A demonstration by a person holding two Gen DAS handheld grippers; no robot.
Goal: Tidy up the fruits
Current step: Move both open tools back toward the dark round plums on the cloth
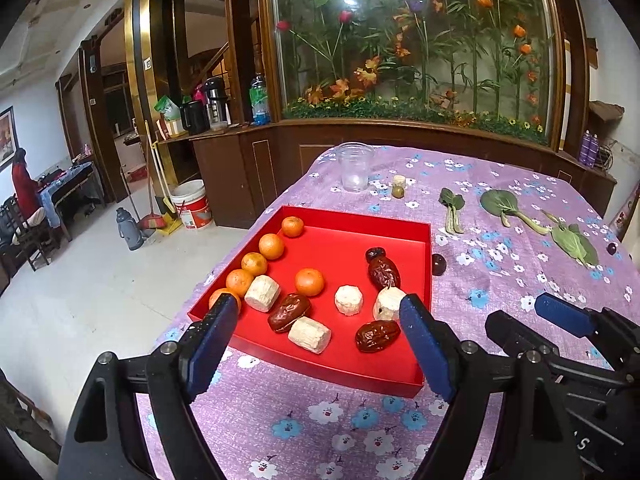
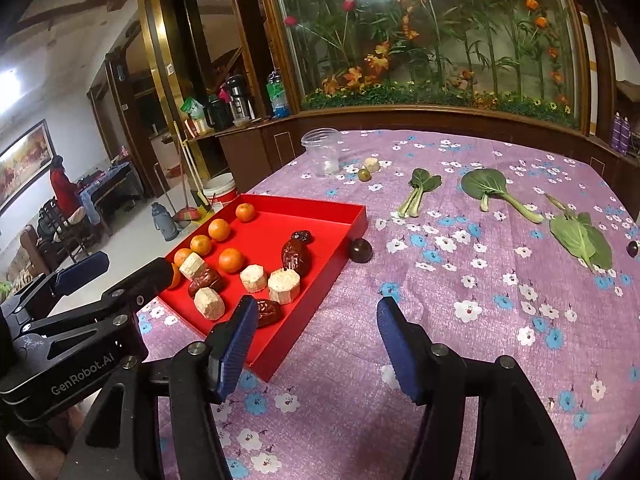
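Observation:
A red tray (image 1: pixel 352 224) (image 2: pixel 356 220) lies on the floral tablecloth. It holds several oranges (image 1: pixel 309 281) (image 2: pixel 231 260), several white sugarcane pieces (image 1: pixel 349 300) (image 2: pixel 283 286) and several red dates (image 1: pixel 383 273) (image 2: pixel 296 257). A dark round fruit (image 1: pixel 439 264) (image 2: pixel 360 250) lies on the cloth just right of the tray. My left gripper (image 1: pixel 316 332) is open and empty over the tray's near edge. My right gripper (image 2: pixel 316 332) is open and empty over the cloth, right of the tray's near corner.
A clear plastic cup (image 1: pixel 355 166) (image 2: pixel 322 152) stands at the table's far side, with a small green fruit (image 1: pixel 397 191) (image 2: pixel 364 174) and a white piece (image 2: pixel 372 164) beside it. Green leaf vegetables (image 1: pixel 508 208) (image 2: pixel 490 188) lie at the right. Another dark fruit (image 2: pixel 633 248) lies at the far right.

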